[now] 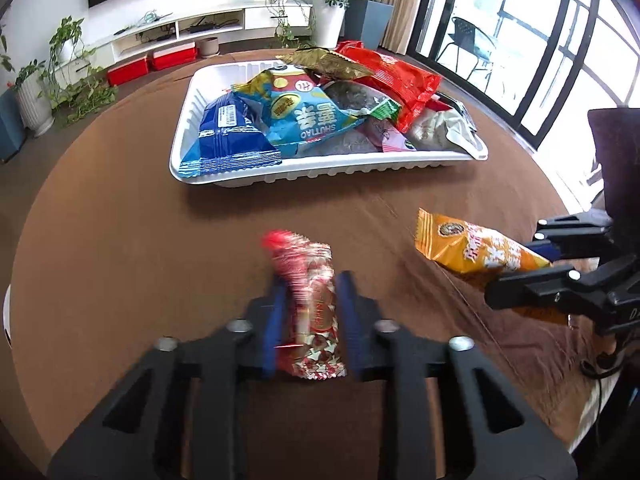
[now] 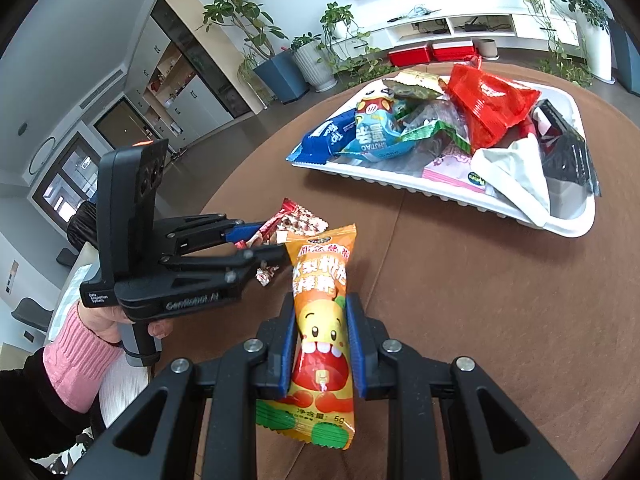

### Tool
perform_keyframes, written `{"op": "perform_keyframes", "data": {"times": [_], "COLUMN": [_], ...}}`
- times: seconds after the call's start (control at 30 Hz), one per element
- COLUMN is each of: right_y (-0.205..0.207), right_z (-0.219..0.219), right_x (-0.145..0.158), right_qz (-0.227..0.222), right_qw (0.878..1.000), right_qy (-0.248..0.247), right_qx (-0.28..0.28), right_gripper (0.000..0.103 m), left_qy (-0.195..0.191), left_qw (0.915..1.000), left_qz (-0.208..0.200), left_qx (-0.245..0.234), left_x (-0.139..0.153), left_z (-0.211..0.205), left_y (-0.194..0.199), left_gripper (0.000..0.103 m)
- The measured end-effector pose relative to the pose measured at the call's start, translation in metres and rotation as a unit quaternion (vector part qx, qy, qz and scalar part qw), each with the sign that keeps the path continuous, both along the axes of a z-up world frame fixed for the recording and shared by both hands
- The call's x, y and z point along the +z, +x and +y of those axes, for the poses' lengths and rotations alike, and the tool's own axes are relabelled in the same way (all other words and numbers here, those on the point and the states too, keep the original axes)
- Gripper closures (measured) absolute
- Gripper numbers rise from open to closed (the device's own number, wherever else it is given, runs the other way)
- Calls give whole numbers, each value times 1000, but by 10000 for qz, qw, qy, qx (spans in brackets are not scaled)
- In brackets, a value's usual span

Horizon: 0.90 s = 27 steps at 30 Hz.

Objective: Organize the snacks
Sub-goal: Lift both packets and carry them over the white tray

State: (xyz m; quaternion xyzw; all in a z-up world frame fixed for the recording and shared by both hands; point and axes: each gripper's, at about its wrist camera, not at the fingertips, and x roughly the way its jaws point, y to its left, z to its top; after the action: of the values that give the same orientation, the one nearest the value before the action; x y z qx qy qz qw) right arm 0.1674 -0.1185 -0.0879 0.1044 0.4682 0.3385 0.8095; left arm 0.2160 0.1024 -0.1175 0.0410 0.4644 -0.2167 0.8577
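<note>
You have a snack in each hand. The slim red-and-white foil packet with a star print [image 1: 316,312] is pinched lengthwise between the blue pads of your left tongs [image 1: 310,280], its crimped far end sticking out past the tips and its near end hanging behind them. The long orange plastic sachet with a cartoon face [image 2: 322,320] is pinched the same way in your right tongs [image 2: 320,304], pads pressed against both of its sides. Both packets hang above the brown cloth-covered counter [image 2: 480,300], near each other and well short of the white ribbed plastic tray [image 1: 320,170] where the rest of the snacks sit.

That tray is already heaped: a dark blue foil pouch [image 1: 232,132] lies against its near-left rim, a light blue chip bag [image 1: 304,116] leans over it, and a big red crinkled bag [image 1: 392,80] rides on top toward the far side (with a gold wrapper [image 1: 324,62] perched higher still).

The main risk, as I judge it, is the pile. Drop either packet on the crest and it may slide off over the low rim onto the counter, or nudge the gold wrapper loose. Both wrappers are slick and held only by their flanks, so a quick swing could let one slip or twist out of the pads. Your two tongs are also close together; bringing both in at once invites a bump.
</note>
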Motion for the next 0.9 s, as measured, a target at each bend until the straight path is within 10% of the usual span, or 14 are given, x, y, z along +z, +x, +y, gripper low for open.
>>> {"op": "perform_keyframes", "data": {"times": [0.9], "right_y": [38], "right_z": [-28], "right_x": [29], "right_qz": [-107], "right_qw": [9967], "right_qy": [623], "right_qx": [-506], "right_gripper": [78], "left_qy": [-872], "left_qw": [9948], "left_qz": [-296], "left_qx": [441], "left_x": [57], "left_z": [19], "left_y": [4], "left_gripper": [85]}}
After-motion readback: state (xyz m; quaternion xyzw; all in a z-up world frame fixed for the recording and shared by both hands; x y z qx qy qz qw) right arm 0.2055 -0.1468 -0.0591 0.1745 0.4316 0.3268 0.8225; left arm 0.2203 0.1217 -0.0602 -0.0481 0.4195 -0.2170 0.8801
